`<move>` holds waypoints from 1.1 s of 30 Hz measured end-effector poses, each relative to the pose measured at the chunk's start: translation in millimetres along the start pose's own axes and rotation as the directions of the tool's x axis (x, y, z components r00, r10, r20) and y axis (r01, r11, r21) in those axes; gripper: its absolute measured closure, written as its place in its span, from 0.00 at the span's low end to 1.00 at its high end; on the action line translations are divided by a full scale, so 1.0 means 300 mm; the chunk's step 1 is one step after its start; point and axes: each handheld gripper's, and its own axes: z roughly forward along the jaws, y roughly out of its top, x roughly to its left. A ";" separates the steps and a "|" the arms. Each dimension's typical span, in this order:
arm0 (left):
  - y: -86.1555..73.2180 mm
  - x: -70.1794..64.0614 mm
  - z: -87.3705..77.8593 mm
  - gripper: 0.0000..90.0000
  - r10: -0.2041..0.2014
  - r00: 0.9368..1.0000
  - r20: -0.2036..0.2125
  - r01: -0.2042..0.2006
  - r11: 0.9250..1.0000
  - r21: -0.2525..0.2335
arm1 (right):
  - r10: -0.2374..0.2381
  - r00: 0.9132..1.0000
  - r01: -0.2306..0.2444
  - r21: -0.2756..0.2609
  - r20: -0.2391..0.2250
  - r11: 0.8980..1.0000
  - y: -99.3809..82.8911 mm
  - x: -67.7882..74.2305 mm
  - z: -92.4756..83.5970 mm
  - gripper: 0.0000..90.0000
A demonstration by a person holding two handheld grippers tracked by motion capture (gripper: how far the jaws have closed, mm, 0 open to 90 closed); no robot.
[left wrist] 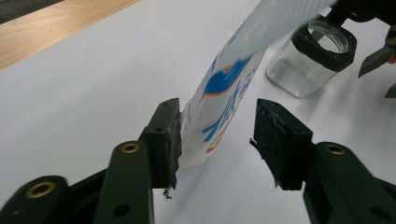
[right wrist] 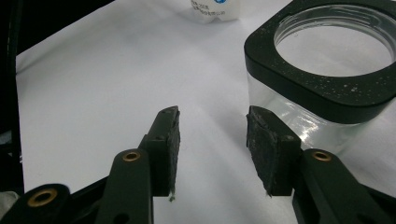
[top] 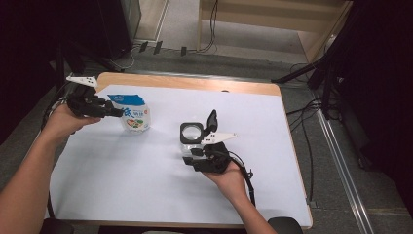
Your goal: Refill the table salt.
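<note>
Our left claw [left wrist: 217, 135] stands parted around the lower edge of the white and blue pouch [left wrist: 233, 79]; one pad touches it and the other stands clear, so nothing is clenched. That hand [top: 65, 119] reaches in level from the counter's [top: 146, 195] left edge. Our right claw [right wrist: 212, 140] hangs released, just beside the black-rimmed glass jar [right wrist: 327, 70], palm upward near mid-counter.
</note>
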 end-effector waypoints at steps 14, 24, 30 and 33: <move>0.056 -0.001 0.024 0.73 0.068 0.998 0.016 -0.069 0.996 0.056 | 0.004 1.000 -0.003 0.005 -0.002 1.000 -0.001 -0.005 0.006 0.62; 0.063 -0.006 0.034 0.92 0.075 0.997 0.013 -0.076 0.996 0.056 | 0.015 1.000 -0.015 0.001 0.001 1.000 -0.001 -0.011 0.010 0.63; 0.071 -0.016 0.036 0.99 0.053 0.998 0.046 -0.056 0.997 0.058 | 0.014 1.000 -0.014 0.002 0.003 1.000 -0.002 -0.017 0.013 0.63; 0.083 -0.034 0.040 0.99 0.051 0.998 0.044 -0.053 0.997 0.052 | 0.017 1.000 -0.017 0.002 0.001 1.000 -0.002 -0.018 0.012 0.63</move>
